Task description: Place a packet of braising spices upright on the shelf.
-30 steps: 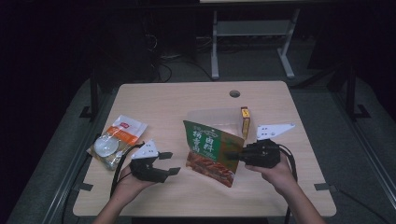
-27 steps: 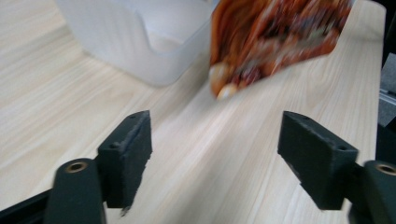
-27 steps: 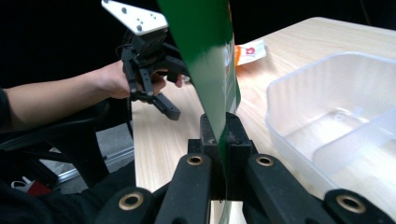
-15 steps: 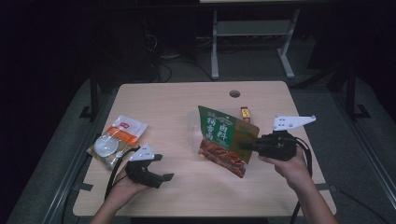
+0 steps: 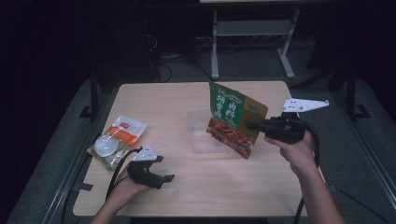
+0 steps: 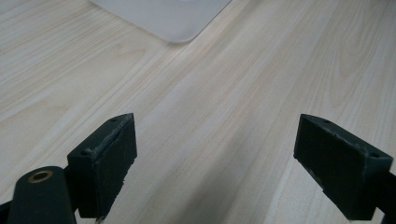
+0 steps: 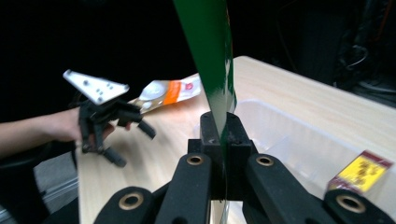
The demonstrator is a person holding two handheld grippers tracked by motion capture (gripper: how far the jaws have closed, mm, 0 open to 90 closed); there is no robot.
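A green food pouch [image 5: 232, 116] with a red picture hangs upright above the table, and my right gripper [image 5: 252, 125] is shut on its right edge. In the right gripper view the pouch [image 7: 210, 60] stands edge-on, pinched between the closed jaws of the right gripper [image 7: 222, 133]. A clear plastic container [image 5: 201, 133] sits on the table just under and left of the pouch. My left gripper [image 5: 166, 168] rests low near the table's front left. Its jaws have just been opening, and the left gripper [image 6: 217, 135] holds nothing over bare wood.
An orange and white packet [image 5: 116, 140] lies at the table's left edge. A small yellow box [image 7: 359, 172] lies beyond the container [image 7: 289, 140]. A corner of the container [image 6: 168, 18] shows ahead of the left jaws. The table's front edge is close to both hands.
The right gripper lifted the pouch up and to the right, uncovering the clear container beneath it. The left gripper's jaws spread wider and it stayed near the front left.
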